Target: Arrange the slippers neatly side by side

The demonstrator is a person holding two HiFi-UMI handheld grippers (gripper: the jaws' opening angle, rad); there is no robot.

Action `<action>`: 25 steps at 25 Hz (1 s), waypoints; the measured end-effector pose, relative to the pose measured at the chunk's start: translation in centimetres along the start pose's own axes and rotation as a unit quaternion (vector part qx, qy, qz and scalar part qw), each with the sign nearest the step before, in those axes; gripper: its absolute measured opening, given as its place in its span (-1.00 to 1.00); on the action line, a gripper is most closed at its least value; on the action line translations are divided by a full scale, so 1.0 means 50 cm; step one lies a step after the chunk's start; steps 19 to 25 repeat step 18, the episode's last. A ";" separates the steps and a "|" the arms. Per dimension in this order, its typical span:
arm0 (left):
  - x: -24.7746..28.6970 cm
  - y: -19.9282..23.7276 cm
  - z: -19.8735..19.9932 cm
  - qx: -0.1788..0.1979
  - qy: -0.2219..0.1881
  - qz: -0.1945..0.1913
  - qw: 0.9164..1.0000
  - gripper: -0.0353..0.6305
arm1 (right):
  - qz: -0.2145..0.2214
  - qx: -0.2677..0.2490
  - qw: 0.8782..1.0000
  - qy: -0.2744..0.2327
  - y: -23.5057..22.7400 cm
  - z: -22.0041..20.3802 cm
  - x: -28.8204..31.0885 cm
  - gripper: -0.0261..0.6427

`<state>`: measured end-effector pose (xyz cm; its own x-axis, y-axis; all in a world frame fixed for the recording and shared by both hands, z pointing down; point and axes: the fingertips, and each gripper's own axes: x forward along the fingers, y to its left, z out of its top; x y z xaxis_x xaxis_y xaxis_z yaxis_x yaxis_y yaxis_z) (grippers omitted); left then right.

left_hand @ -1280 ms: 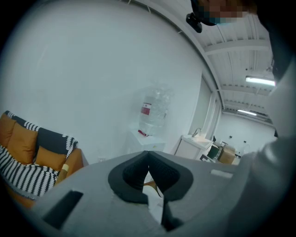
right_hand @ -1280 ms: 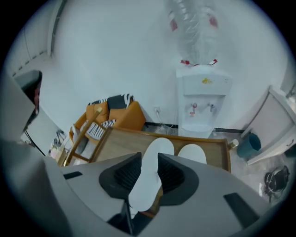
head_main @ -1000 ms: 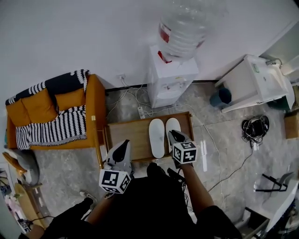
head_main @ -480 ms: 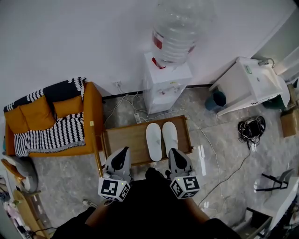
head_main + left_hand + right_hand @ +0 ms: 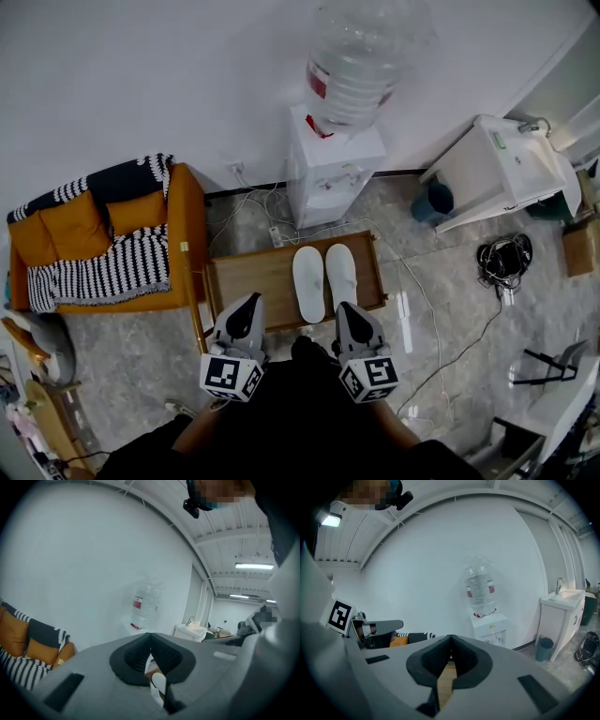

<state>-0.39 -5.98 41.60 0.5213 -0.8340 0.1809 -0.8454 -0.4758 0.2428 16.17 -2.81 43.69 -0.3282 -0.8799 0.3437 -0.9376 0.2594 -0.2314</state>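
Now white slippers (image 5: 308, 281) side by side on wooden worktop (image 5: 253, 277), long axes near-to-far; my left gripper (image 5: 246, 309), right gripper (image 5: 345, 314) closed, empty.

Lived-in room: sofa (image 5: 103, 248), water dispenser (image 5: 334, 173) (washbasin (image 5: 506, 155) too).

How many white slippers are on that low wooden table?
2. The left slipper and the right slipper lie side by side on the wooden table's right half, before the water dispenser. None appears hidden.
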 end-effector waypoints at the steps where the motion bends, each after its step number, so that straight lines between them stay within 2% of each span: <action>1: 0.000 0.001 -0.002 0.001 0.001 0.000 1.000 -0.86 | 0.000 0.000 1.000 0.001 0.000 -0.001 0.002 -0.89; 25: 0.000 0.011 -0.005 0.001 0.004 -0.001 1.000 -0.86 | 0.003 -0.004 1.000 0.008 0.005 -0.007 0.011 -0.89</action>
